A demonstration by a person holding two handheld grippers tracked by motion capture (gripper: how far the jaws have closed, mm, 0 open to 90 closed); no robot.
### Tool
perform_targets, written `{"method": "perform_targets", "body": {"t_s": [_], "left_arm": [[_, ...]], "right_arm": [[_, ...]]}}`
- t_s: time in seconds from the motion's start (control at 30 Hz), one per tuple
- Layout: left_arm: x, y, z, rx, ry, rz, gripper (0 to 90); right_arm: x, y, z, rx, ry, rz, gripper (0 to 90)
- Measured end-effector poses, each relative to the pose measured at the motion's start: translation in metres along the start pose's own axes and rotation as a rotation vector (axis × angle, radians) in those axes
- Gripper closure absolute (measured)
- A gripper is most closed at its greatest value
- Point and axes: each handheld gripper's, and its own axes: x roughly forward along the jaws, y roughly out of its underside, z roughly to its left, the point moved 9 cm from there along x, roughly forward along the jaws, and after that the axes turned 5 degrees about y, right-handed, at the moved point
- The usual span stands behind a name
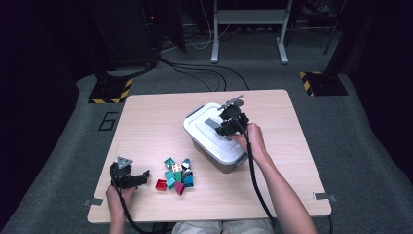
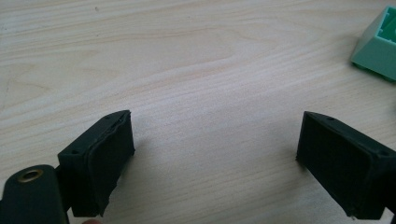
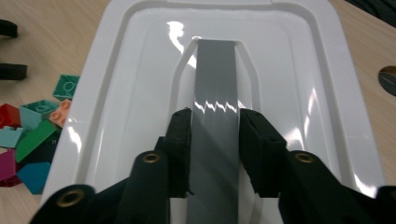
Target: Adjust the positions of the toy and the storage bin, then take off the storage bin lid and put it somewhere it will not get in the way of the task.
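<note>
A grey box (image 1: 220, 163) with a white lid (image 1: 206, 123) stands right of the table's middle. A flat grey handle (image 3: 215, 74) runs along the lid's top. My right gripper (image 3: 215, 123) is down on the lid, its jaws pressed against both sides of that handle; from above, the right gripper (image 1: 223, 127) sits over the lid's centre. Left of the box lies a pile of several coloured bricks (image 1: 176, 175), with a red brick (image 1: 160, 184) at its left end. My left gripper (image 1: 144, 176) stands open just left of the pile, over bare wood (image 2: 215, 135), a light green brick (image 2: 379, 46) lying beyond it.
The wooden table (image 1: 146, 122) has bare room at the left and back. Metal brackets (image 1: 92, 201) stick out at its front corners. Cables and striped stand feet (image 1: 109, 91) lie on the floor beyond. The bricks (image 3: 32, 135) lie close beside the box.
</note>
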Motion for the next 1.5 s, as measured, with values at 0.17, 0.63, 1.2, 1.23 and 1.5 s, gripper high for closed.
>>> {"method": "perform_targets", "body": {"t_s": [0.17, 0.63, 1.2, 1.23, 1.5], "left_arm": [[0.000, 0.000, -0.001, -0.001, 0.004, -0.002, 11.8], [0.001, -0.001, 0.000, 0.004, 0.003, 0.004, 11.8], [0.001, -0.001, 0.000, 0.004, 0.002, -0.002, 11.8], [0.001, -0.001, 0.000, 0.002, 0.002, -0.002, 11.8], [0.001, -0.001, 0.000, 0.003, 0.003, 0.001, 11.8]], "right_arm": [[0.002, -0.002, 0.001, 0.015, 0.015, -0.022, 66.4], [0.005, -0.005, -0.001, 0.001, 0.012, -0.031, 66.3], [0.003, -0.004, -0.001, 0.005, 0.015, -0.048, 66.6], [0.002, -0.004, -0.001, 0.000, 0.016, -0.054, 66.6], [-0.014, -0.011, -0.001, -0.003, 0.027, -0.089, 66.6]]}}
